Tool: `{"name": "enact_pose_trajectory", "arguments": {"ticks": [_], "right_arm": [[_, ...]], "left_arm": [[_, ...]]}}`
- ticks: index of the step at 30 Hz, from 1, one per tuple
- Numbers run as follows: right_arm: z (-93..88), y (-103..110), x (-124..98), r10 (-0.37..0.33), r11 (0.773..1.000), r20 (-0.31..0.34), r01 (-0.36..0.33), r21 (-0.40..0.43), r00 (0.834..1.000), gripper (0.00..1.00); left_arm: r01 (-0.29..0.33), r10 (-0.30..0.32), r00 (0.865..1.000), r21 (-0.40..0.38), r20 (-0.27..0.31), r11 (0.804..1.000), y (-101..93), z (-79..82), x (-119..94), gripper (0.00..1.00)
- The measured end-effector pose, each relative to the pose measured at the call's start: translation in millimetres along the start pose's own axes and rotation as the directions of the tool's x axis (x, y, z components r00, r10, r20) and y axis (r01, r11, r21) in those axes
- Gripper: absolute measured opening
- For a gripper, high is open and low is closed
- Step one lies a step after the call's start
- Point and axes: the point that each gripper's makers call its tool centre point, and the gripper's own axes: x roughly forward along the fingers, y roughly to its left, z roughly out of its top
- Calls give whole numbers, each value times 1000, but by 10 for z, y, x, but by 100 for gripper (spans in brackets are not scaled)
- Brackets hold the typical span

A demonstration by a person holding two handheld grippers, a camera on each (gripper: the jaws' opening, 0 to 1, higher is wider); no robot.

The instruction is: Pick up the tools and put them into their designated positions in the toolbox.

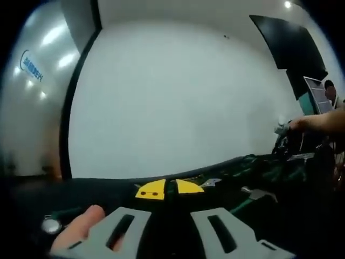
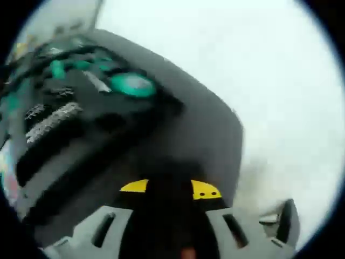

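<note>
Grey jaws of the left gripper (image 1: 171, 229) stood apart, nothing between them — a fingertip (image 1: 81, 226) beside. Right gripper (image 2: 168, 229) likewise open, over a yellow-tipped dark thing I could not identify. Beyond: black toolbox (image 2: 205, 129), green-handled tools (image 2: 132, 85) seated near its far edge — remaining slots blurred, progress uncertain.

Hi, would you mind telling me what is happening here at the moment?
A person is working over a black toolbox with a hand-held gripper in each hand. The left gripper hangs low at the box's near edge with its jaws apart and nothing between them, close to a yellow latch. The right gripper is tilted over the moulded tray, also open and empty, where green-handled tools and a row of bits already sit. The right view is blurred, so finer detail is unclear.
</note>
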Motion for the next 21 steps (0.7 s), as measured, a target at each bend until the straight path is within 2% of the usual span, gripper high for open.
{"name": "enact_pose_trajectory", "arguments": {"ticks": [1,2,3,4,5,6,7,8,9,10,11,12,14,15,16,17,18,19,21], "right_arm": [[-93,-145,-66,-64,998,-57,64,0,996,22],[-36,-345,-163,-154,984,-31,150,-97,988,22],[92,-460,-154,-196,972,23,198,-129,980,22],[163,-411,-167,-160,978,44,165,-129,986,22],[174,-267,-156,-78,990,30,81,-120,997,22],[210,-102,-139,4,998,35,-2,-68,999,24],[268,114,-93,119,993,42,-118,-15,992,26],[302,250,-77,173,985,51,-173,-12,984,25],[347,280,26,170,985,62,-172,28,983,24],[317,338,66,155,988,43,-156,4,987,24],[238,388,165,153,987,-9,-153,-55,988,24],[207,416,234,154,985,-26,-155,-69,988,25],[310,579,215,251,965,4,-250,-76,968,15],[295,460,233,222,975,-20,-223,-14,975,15],[258,451,191,220,975,-40,-219,33,975,14],[213,448,108,219,975,-81,-217,36,972,14],[193,448,68,218,975,-94,-213,57,971,14],[162,447,19,224,973,-101,-216,82,969,14],[42,425,-142,244,955,-135,-214,204,960,14]], "left_arm": [[-1,1,1000,-1,1,1000,3,1,0,6],[0,0,1000,-1,0,1000,17,-5,4,6],[-1,1,1000,0,-2,1000,24,-11,5,6],[0,0,1000,2,-7,1000,15,-18,6,6],[1,-1,1000,4,-10,1000,8,-21,5,6],[4,-4,1000,11,-12,1000,-14,-21,3,6],[6,-6,1000,14,-13,1000,-33,-22,1,6],[8,-8,1000,20,-17,1000,-47,-28,3,6],[11,-10,1000,26,-21,1000,-60,-39,12,6],[10,-10,1000,32,-26,999,-67,-49,18,6],[10,-9,1000,36,-28,999,-70,-53,18,6],[11,-10,999,38,-30,999,-56,-62,22,6],[10,-9,999,39,-36,999,-43,-77,21,6],[9,-7,999,36,-37,999,-33,-82,19,6],[8,-7,999,34,-38,999,-22,-85,20,6],[6,-4,999,32,-38,999,-4,-89,20,6],[4,-3,999,30,-38,1000,2,-88,20,6],[1,0,999,29,-35,1000,2,-79,18,6],[2,-1,1000,29,-32,1000,-23,-60,17,6]]}}
